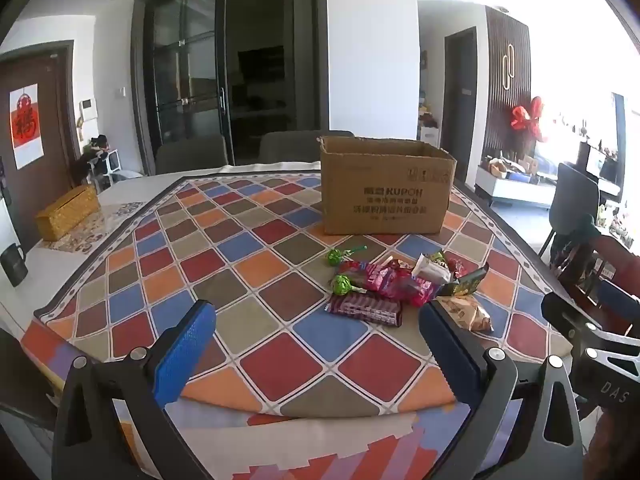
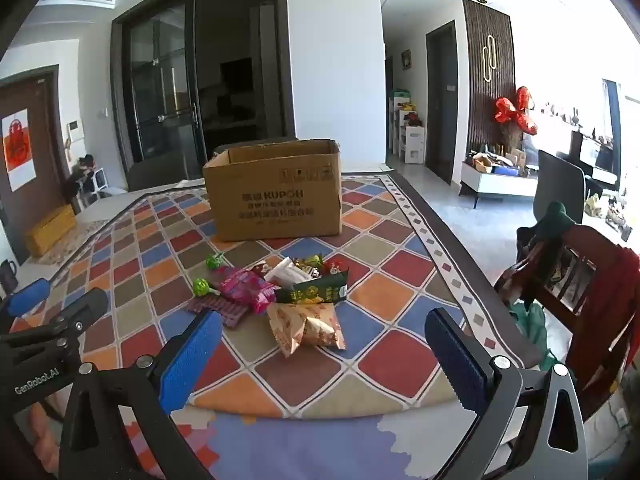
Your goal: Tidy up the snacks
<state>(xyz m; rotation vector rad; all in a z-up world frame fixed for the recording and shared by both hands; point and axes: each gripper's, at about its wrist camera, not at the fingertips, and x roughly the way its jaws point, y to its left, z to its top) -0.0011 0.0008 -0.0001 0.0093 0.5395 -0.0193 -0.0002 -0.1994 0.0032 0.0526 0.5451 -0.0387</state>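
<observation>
A heap of crinkly snack wrappers (image 2: 280,296) lies on the diamond-checked tablecloth (image 1: 248,248), just in front of an open corrugated cardboard box (image 1: 384,188); two green foil lollipops (image 1: 342,284) sit at the heap's edge. The left gripper (image 1: 316,344) and right gripper (image 2: 324,354) both hover near it, ribbed blue pads (image 2: 192,360) spread wide, holding nothing.

Snack pile (image 2: 280,296) lies on tablecloth (image 2: 400,280) before cardboard box (image 2: 276,196).
</observation>
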